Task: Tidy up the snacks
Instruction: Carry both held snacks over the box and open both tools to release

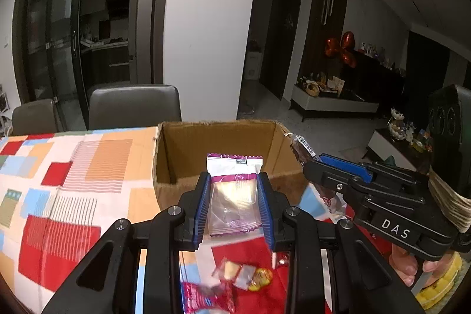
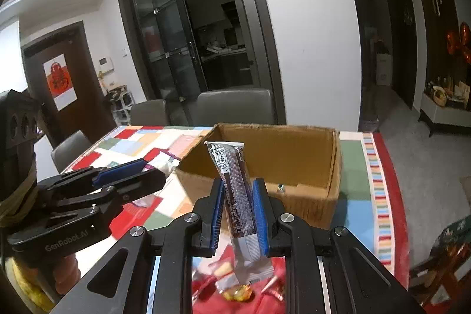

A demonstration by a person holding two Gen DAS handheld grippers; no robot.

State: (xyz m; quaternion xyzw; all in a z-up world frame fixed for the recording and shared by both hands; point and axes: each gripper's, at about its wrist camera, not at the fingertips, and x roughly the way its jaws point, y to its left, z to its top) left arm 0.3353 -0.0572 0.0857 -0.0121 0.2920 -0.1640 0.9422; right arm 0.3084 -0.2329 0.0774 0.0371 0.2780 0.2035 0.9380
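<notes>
My left gripper (image 1: 234, 206) is shut on a purple-and-white clear snack packet (image 1: 234, 193), held just in front of the open cardboard box (image 1: 188, 167). My right gripper (image 2: 238, 212) is shut on a long brown snack bar in a clear wrapper (image 2: 235, 190), held upright before the same box (image 2: 306, 164). In the left wrist view the right gripper (image 1: 316, 164) comes in from the right with the bar's end (image 1: 301, 147) by the box's right wall. In the right wrist view the left gripper (image 2: 138, 172) shows at the left. Loose wrapped candies (image 1: 241, 278) lie on the cloth below.
The table wears a patchwork cloth (image 1: 67, 181) of red, orange and blue. Grey chairs (image 1: 134, 105) stand at the far side. A small item (image 2: 281, 188) lies inside the box. More candies (image 2: 238, 289) lie under the right gripper. The table's right edge (image 2: 391, 196) drops to the floor.
</notes>
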